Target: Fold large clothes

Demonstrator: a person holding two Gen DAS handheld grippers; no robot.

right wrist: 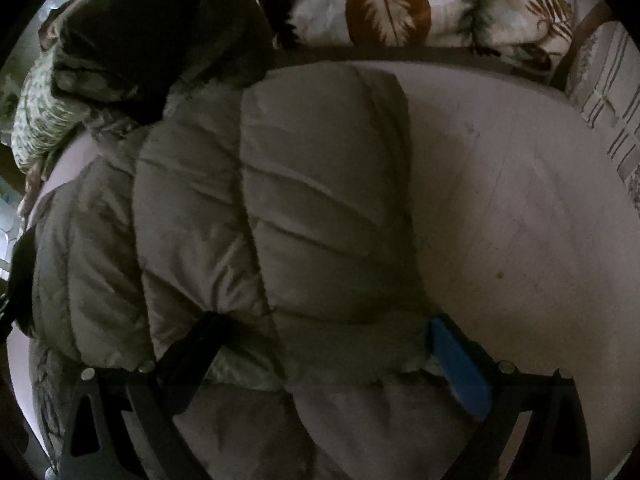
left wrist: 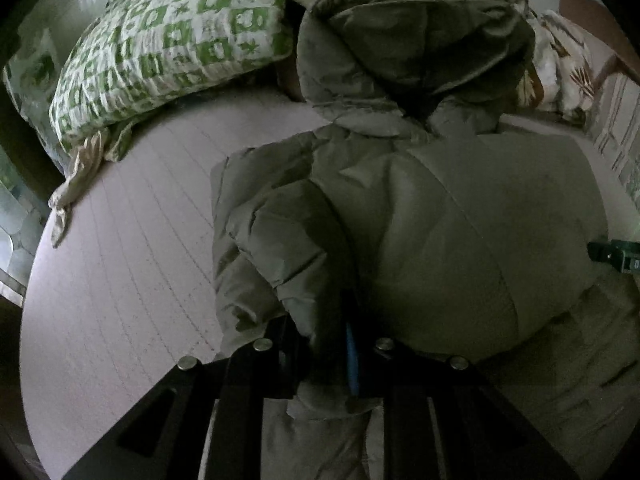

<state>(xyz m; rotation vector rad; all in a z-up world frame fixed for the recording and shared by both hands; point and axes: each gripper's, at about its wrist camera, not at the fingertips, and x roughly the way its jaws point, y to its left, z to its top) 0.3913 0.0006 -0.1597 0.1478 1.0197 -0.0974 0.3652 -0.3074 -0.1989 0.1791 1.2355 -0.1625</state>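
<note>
An olive puffer jacket (left wrist: 440,220) lies on the bed, its hood (left wrist: 420,40) toward the pillows. My left gripper (left wrist: 324,332) is shut on a puffy fold at the jacket's left side, fabric bunched between the blue pad (left wrist: 352,356) and the other finger. In the right wrist view the jacket (right wrist: 300,200) shows a folded-over padded panel. My right gripper (right wrist: 326,322) stands open and wide over the panel's near end. One dark finger (right wrist: 200,348) lies on the fabric and the blue-padded finger (right wrist: 460,364) sits beside the jacket's right edge.
The bed's pale pinkish sheet (left wrist: 120,260) is bare left of the jacket and to its right (right wrist: 520,220). A green-and-white pillow (left wrist: 172,48) and a leaf-print quilt (right wrist: 388,8) lie at the head. A wooden chair frame (left wrist: 592,20) stands at far right.
</note>
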